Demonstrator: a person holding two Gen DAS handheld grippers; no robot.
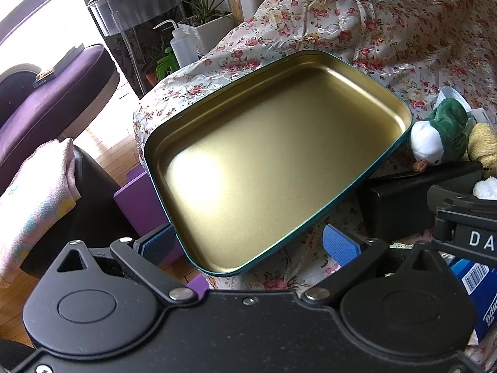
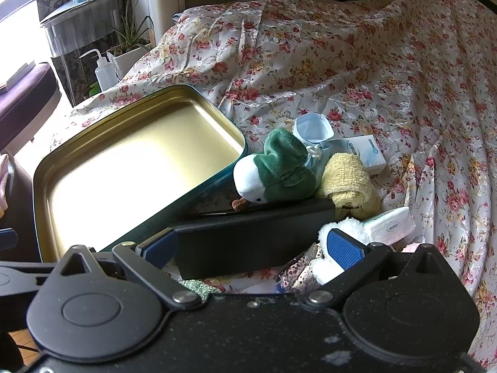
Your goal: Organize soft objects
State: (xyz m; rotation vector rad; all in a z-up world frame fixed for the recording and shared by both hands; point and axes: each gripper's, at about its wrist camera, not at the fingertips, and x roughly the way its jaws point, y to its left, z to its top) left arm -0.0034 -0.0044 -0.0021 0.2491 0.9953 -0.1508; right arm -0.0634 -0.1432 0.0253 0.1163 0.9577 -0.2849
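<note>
An empty gold tin with a teal rim (image 1: 400,99) (image 2: 40,161) lies on the floral bedspread. A green and white plush bird (image 1: 438,136) (image 2: 273,168) lies just right of it, next to a yellow rolled towel (image 2: 348,180) (image 1: 484,143). A white fluffy item (image 2: 341,227), a tissue pack (image 2: 388,223) and a patterned pouch (image 2: 301,267) lie near my right gripper. My left gripper (image 1: 248,245) is open, its fingers either side of the tin's near corner. My right gripper (image 2: 251,245) is open, around the end of a black box (image 2: 248,233) (image 1: 400,199).
A blue mask (image 2: 310,130) and a white carton (image 2: 363,152) lie behind the bird. A purple sofa (image 1: 46,102), a wash bottle (image 1: 183,46), a potted plant (image 1: 208,28), a pink towel (image 1: 34,205) and purple blocks (image 1: 139,199) stand left of the bed. A blue box (image 1: 478,283) is at the right.
</note>
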